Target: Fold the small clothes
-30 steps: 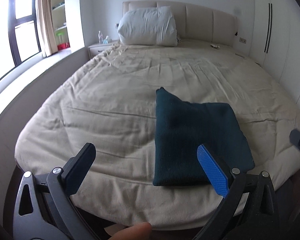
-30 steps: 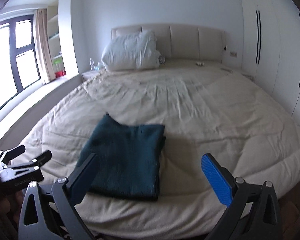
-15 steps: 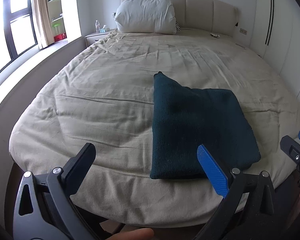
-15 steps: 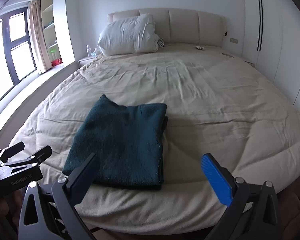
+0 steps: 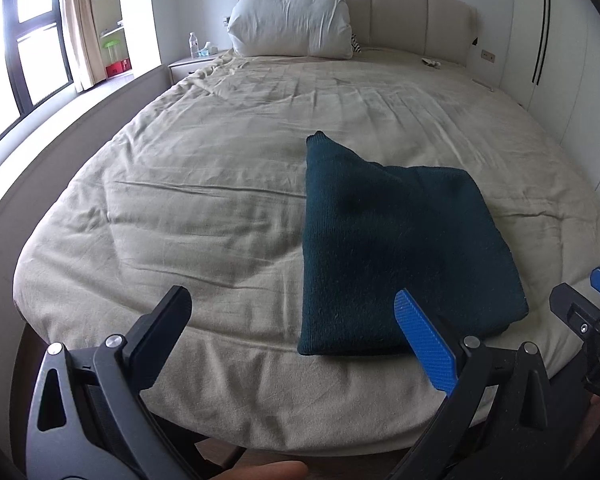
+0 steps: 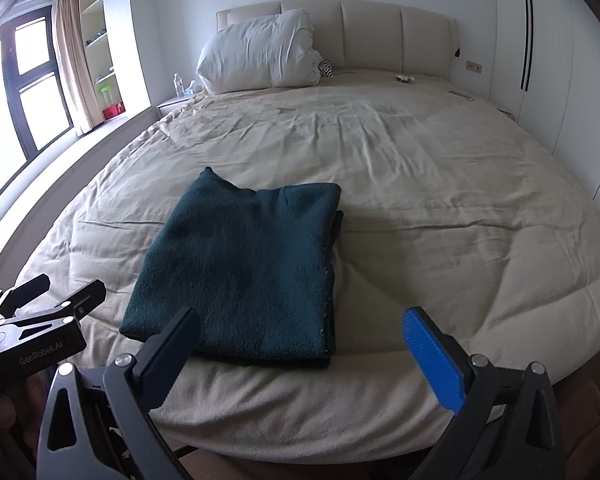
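Note:
A dark teal knitted garment (image 5: 392, 248) lies folded into a flat rectangle near the foot of the bed (image 5: 204, 208); it also shows in the right wrist view (image 6: 240, 268). My left gripper (image 5: 292, 320) is open and empty, held off the foot edge to the garment's left. My right gripper (image 6: 300, 336) is open and empty, in front of the garment's near right edge. The left gripper also shows at the left of the right wrist view (image 6: 44, 296), and part of the right gripper at the right edge of the left wrist view (image 5: 580, 304).
A white pillow (image 5: 292, 20) leans on the beige headboard (image 5: 416, 12). A nightstand with a water bottle (image 5: 194, 44) stands at the bed's far left. Windows and a ledge run along the left; white wardrobes (image 6: 560, 60) line the right.
Both grippers have moved forward and a little closer to the bed's foot; the garment looms larger in both views. The garment has not moved. Both stay open.

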`<action>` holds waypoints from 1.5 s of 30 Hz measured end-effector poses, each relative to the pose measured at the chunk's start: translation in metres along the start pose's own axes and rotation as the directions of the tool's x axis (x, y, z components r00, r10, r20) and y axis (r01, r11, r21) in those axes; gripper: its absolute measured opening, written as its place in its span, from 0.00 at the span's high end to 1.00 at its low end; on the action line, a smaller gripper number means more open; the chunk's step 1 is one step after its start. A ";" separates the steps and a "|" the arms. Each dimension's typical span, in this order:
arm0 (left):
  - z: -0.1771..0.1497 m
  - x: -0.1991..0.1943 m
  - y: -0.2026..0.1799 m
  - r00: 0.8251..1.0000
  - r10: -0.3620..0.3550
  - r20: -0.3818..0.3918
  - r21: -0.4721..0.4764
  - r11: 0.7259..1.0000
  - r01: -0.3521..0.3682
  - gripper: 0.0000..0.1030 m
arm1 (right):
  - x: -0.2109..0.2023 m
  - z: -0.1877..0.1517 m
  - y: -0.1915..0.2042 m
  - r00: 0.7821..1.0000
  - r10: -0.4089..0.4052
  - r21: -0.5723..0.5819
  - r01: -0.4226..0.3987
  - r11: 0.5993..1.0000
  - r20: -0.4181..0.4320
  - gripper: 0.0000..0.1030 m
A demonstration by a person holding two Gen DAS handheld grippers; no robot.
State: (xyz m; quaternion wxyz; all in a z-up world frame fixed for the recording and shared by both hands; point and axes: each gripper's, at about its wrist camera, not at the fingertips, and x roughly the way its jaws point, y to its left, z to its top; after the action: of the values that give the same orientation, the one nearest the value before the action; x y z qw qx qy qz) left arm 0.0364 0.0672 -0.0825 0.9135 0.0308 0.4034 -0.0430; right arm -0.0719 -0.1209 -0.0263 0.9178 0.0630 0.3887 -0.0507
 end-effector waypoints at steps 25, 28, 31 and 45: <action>-0.002 0.013 0.001 1.000 -0.002 -0.019 0.003 1.000 0.002 0.00 | 0.011 -0.003 0.000 0.999 0.010 0.003 -0.010 1.000 -0.030 0.00; -0.002 0.013 0.001 1.000 -0.002 -0.020 0.003 1.000 0.002 0.00 | 0.010 -0.002 0.000 0.999 0.010 0.003 -0.010 1.000 -0.031 0.00; -0.002 0.013 0.001 1.000 -0.002 -0.020 0.003 1.000 0.002 0.00 | 0.010 -0.002 0.000 1.000 0.010 0.003 -0.009 1.000 -0.030 0.00; -0.001 0.014 0.001 1.000 -0.003 -0.022 0.005 1.000 0.003 0.00 | 0.010 -0.002 -0.001 0.999 0.011 0.003 -0.011 1.000 -0.031 0.00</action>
State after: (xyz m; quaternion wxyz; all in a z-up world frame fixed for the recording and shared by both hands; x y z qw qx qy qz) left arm 0.0447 0.0679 -0.0935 0.9089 0.0328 0.4132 -0.0448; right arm -0.0662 -0.1220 -0.0348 0.9119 0.0671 0.4024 -0.0454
